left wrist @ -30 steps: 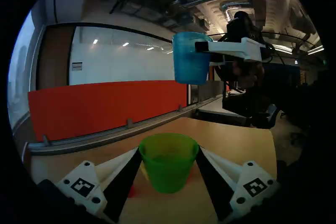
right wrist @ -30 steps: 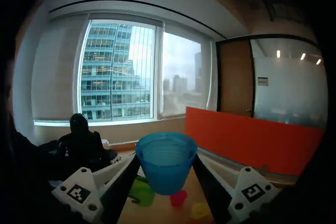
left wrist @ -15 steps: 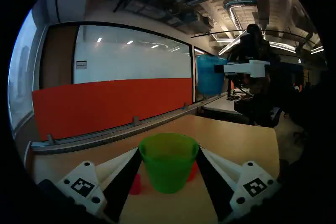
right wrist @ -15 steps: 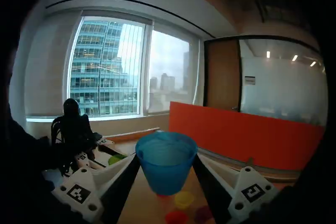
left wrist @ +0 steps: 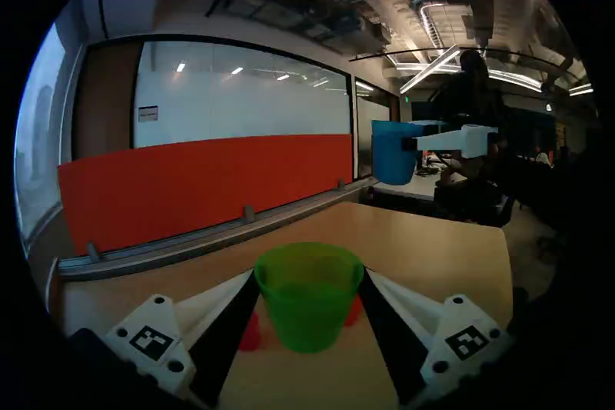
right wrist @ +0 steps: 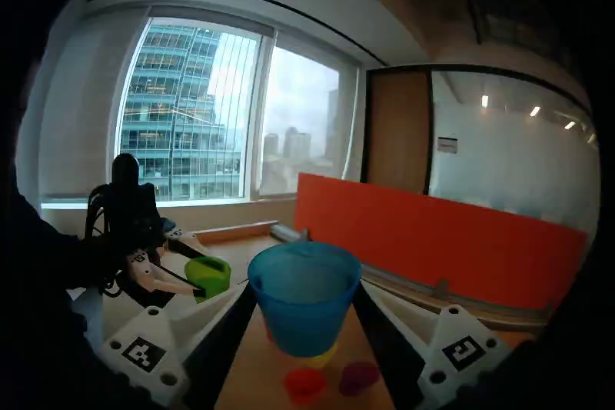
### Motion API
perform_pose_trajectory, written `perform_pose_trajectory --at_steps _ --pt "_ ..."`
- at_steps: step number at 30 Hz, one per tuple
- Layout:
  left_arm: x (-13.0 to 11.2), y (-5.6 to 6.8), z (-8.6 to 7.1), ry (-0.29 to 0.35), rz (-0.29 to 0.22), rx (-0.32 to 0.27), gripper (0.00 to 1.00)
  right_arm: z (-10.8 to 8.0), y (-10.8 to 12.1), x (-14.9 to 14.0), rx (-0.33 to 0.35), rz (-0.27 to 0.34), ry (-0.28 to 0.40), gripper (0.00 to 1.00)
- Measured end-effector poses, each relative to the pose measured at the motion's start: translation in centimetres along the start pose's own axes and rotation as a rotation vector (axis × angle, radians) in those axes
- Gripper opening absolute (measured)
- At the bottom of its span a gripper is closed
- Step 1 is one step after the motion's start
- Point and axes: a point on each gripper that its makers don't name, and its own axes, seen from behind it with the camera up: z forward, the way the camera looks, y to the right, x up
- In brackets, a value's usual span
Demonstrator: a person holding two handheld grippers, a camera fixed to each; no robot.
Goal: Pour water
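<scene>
Gripping a green cup [left wrist: 309, 310] by its sides, the left claw [left wrist: 309, 287] is closed to the cup's width, with one finger pressed on each flank. The cup stands upright, low over the wooden table [left wrist: 438, 248]; whether its base touches the wood cannot be told. The right claw [right wrist: 305, 295] is set the same way on a blue cup [right wrist: 305, 321], both fingers against its wall, rim level. From the left gripper view the blue cup hangs farther off to the right, upright and raised well above the table, well apart from the green one. The person holding it is a dark shape behind the white fingers. From the right gripper view the green cup sits lower and to the left, by the window [right wrist: 192, 118]. Small coloured pieces [right wrist: 305, 383] — red, purple, a sliver of yellow — lie on the table beneath the blue cup, partly hidden by it. Red bits also peek out on either side of the green cup. The level of water in either cup is hard to make out. An orange partition [left wrist: 200, 179] runs along the table's far edge.
</scene>
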Motion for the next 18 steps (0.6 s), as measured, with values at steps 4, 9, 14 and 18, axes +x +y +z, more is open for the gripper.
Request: perform_pose_trajectory --at_steps 4,9,14,18 --pt "-0.7 0.0 0.2 -0.026 0.004 -0.002 0.87 -0.3 -0.2 -1.6 0.008 -0.008 -0.015 0.89" --pt "-2.0 0.2 0.5 -0.067 0.011 -0.014 0.87 -0.6 -0.5 -3.3 0.028 -0.005 -0.039 0.89" --pt "-2.9 0.1 0.8 -0.100 0.019 -0.014 0.87 -0.8 -0.5 -4.2 0.043 0.018 -0.046 0.89" --pt "-3.3 0.1 0.9 -0.113 0.016 -0.017 0.87 -1.0 -0.3 -4.9 0.051 0.032 -0.054 0.89"
